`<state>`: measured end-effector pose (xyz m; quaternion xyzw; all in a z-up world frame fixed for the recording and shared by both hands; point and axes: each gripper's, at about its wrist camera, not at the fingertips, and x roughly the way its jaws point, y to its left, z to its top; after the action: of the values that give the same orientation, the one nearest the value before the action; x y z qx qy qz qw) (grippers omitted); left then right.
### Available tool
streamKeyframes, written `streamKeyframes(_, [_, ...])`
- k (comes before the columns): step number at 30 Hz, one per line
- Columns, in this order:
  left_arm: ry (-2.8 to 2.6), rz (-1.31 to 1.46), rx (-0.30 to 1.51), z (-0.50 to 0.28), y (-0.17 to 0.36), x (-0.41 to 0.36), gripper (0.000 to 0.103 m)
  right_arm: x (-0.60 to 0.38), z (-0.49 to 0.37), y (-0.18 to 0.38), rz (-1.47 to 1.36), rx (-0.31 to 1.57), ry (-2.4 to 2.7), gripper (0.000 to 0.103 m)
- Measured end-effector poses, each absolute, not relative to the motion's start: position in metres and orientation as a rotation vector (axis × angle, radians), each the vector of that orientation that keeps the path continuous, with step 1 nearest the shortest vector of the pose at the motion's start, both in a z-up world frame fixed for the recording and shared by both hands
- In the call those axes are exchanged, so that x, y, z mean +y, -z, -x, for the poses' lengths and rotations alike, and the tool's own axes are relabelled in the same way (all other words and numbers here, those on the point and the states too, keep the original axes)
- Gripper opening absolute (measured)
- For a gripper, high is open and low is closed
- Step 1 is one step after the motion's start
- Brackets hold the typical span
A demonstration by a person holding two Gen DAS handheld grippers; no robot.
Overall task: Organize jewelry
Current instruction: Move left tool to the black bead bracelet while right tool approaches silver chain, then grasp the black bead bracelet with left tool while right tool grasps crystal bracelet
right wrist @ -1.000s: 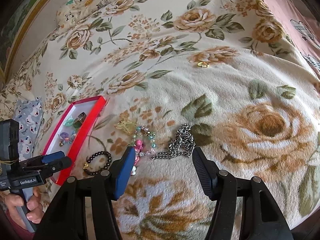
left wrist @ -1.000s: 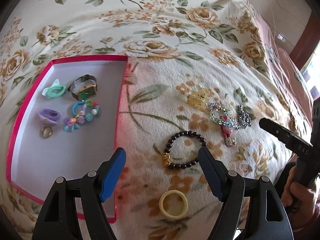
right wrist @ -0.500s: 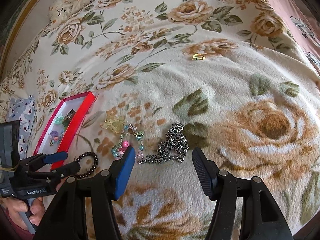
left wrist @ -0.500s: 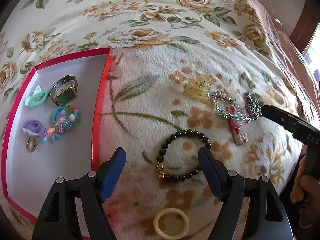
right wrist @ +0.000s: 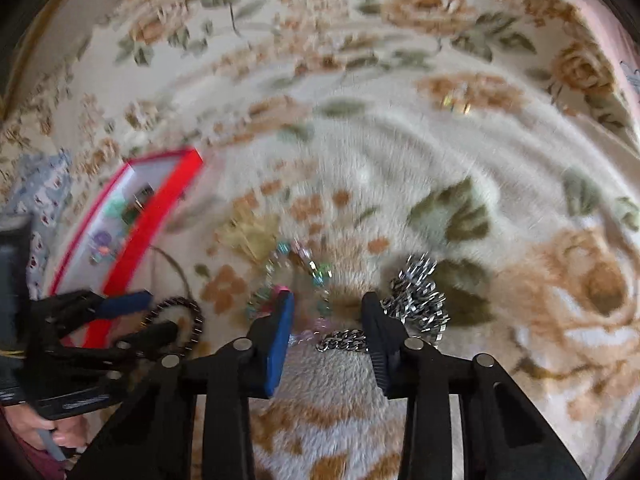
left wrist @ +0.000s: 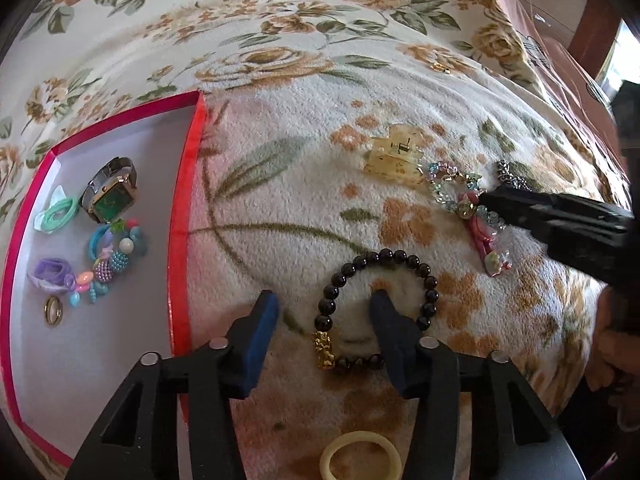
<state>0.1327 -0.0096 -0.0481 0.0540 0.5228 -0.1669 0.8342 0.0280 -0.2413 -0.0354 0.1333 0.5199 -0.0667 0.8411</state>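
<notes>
Place: a bed with a flowery blanket [left wrist: 304,160] is seen, and a red box [left wrist: 188,200] lies on it.
Already put away: a watch [left wrist: 110,196], hair ties, colourful beads and a small ring [left wrist: 53,311] are seen lying inside the red box.
Left claw [left wrist: 324,312]: its jaws have just been closing and are now partly closed. One blue tip is set outside the black bead bracelet [left wrist: 380,300] and the other inside its loop, so the side with the gold charm [left wrist: 325,348] lies between them. No squeeze on the beads is seen yet.
Right claw [right wrist: 326,320]: its jaws have just been closing too. The end of the silver chain [right wrist: 416,296] lies between the tips, but it does not look pinched yet. The picture is blurred.
Left on the blanket: a yellow hair clip [left wrist: 394,156], a sparkly bead bracelet [left wrist: 460,200] and a cream ring [left wrist: 360,456] are seen near the claws.
Step now: two things are being grabbed at once, it seems.
Next move: the jaws should be closed all the way, then both things lifted and carried to the red box. The chain may slip, so a firm pinch is needed.
</notes>
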Motion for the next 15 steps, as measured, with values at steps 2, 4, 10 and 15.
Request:
streamKeyframes(2, [0.357,-0.121,1.096,-0.133,0.048,-0.008,0.033,-0.237,-0.029,0.037,-0.245,1.092,0.148,0.031])
streamKeyframes(4, [0.360,-0.112,1.091,-0.134,0.048,-0.005,0.015,-0.229,-0.030,0.037,-0.192,1.095,0.153,0.021])
streamKeyframes(10, [0.381,-0.050,1.078,-0.133,0.039,0.006,0.007,-0.230,-0.029,0.034,-0.222,1.082,0.131,0.007])
streamKeyframes(15, [0.395,-0.007,1.030,-0.124,0.021,0.016,0.007,-0.226,-0.025,0.011,-0.252,1.018,0.101,0.007])
